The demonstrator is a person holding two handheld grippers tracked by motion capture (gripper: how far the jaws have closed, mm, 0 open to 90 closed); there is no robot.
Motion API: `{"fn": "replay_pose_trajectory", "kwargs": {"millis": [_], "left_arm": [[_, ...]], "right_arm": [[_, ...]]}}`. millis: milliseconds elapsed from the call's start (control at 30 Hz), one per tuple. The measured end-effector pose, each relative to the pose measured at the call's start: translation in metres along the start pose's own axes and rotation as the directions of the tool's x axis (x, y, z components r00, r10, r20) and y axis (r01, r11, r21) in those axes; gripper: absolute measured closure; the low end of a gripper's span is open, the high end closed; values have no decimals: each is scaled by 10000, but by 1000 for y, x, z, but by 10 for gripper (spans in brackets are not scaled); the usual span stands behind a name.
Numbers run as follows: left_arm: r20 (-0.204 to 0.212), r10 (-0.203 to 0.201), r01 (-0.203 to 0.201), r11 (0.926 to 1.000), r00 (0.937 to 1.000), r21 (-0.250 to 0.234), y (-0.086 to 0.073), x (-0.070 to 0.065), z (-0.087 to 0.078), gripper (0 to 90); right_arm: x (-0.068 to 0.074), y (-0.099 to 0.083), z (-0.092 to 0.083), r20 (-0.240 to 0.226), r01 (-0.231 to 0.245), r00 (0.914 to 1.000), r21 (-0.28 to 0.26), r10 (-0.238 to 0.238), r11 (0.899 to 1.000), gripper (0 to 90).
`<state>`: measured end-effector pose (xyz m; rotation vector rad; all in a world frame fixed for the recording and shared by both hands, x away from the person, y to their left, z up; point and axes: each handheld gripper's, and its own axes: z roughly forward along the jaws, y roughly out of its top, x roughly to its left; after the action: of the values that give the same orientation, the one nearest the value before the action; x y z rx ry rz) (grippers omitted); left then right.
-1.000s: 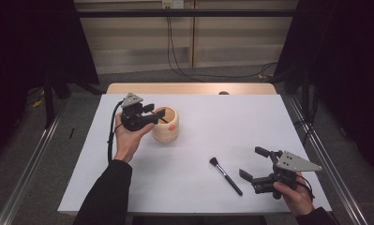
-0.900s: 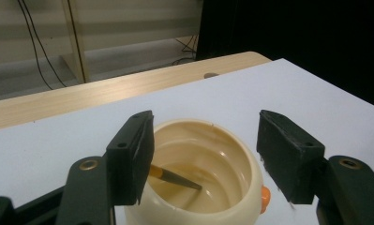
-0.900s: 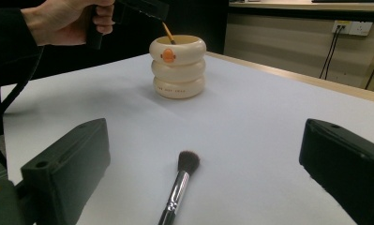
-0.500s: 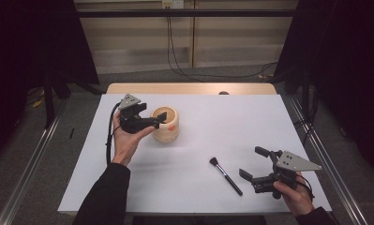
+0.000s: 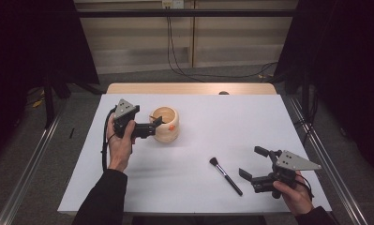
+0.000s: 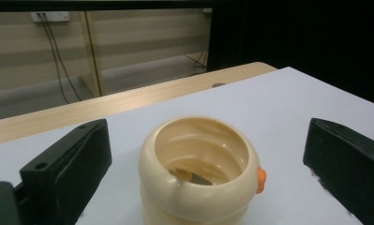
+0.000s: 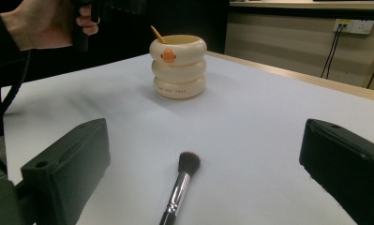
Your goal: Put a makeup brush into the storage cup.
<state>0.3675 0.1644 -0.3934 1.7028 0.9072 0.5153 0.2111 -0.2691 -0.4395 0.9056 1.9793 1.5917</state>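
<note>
Left hand-held gripper (image 5: pixel 157 125) at the cream ring-shaped pot (image 5: pixel 165 123), which stood on the white counter (image 5: pixel 231 126) nearer its far-left corner than its middle. The jaws had just been opening and stood wide apart, one on either side of the pot, touching neither wall; from the left gripper view the pot sat between and slightly beyond them. A thin stick-like item (image 6: pixel 194 176), perhaps a small brush or spoon, lay inside the pot, though its kind could not be told from the dim interior. To finish this release well, the gripper needed to draw straight back along its own line, jaws held wide, so that neither pad brushed the rounded rim and tipped the pot. The right hand-held gripper (image 5: pixel 256 162) rested near the counter's near-right corner, jaws likewise apart and empty. The makeup brush (image 5: pixel 226 176) lay flat just beside it toward the counter's middle, bristles pointing to the far edge, well apart from the pot.
</note>
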Motion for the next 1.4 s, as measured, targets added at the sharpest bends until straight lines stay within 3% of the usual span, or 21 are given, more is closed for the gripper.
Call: {"fn": "replay_pose_trajectory", "kwargs": {"millis": [100,200,333,400,433,500,633,733,800,833,900,1233,1300,1400], "left_arm": [[20,-257,257,9997,9997,61,0,-3,-4,16],[-140,29,-32,9998,9999,-175,-1,-9,-10,13],[-182,25,-31,9996,9998,-293,-3,-16,-17,13],[-524,-69,45,9990,9986,-448,-5,-18,-20,10],[-888,78,-117,9990,9960,-442,-7,-20,-22,11],[-568,36,-55,9994,9984,-330,-9,-20,-24,10],[-505,-129,105,9989,9986,-465,-12,-23,-33,14],[-545,-20,-7,9988,9985,-487,-16,-26,-40,15],[-621,436,-457,9984,9971,-324,-18,-29,-46,23],[-416,664,-682,9967,9969,-444,-19,-30,-50,22],[-40,512,-513,9975,9987,-480,-21,-31,-54,15],[-255,548,-563,9966,9982,-609,-42,-38,-77,15],[-181,376,-387,9970,9991,-675,-45,-38,-83,15],[-426,327,-357,9968,9986,-722,-51,-39,-92,15]], "right_arm": [[0,0,0,28,-8,10000,-26,8,10000,14],[0,0,0,34,-11,10000,-19,11,10000,14],[0,0,0,70,-11,10000,-27,11,10000,14],[0,0,0,49,27,10000,-9,-27,10000,14],[0,0,0,54,21,10000,-9,-20,10000,14],[0,0,0,22,4,10000,22,-4,10000,14],[0,0,1,17,58,10000,4,-58,10000,14],[0,0,0,29,8,10000,-1,-8,10000,14],[-1,0,0,24,32,10000,7,-32,10000,14],[-1,0,1,-12,66,10000,12,-66,10000,13],[0,0,1,-61,68,10000,63,-68,10000,13],[1,-1,2,-31,50,10000,106,-49,9999,13],[1,-1,3,-5,66,10000,124,-66,9999,13],[1,-1,2,-28,69,10000,101,-69,9999,13]]}}
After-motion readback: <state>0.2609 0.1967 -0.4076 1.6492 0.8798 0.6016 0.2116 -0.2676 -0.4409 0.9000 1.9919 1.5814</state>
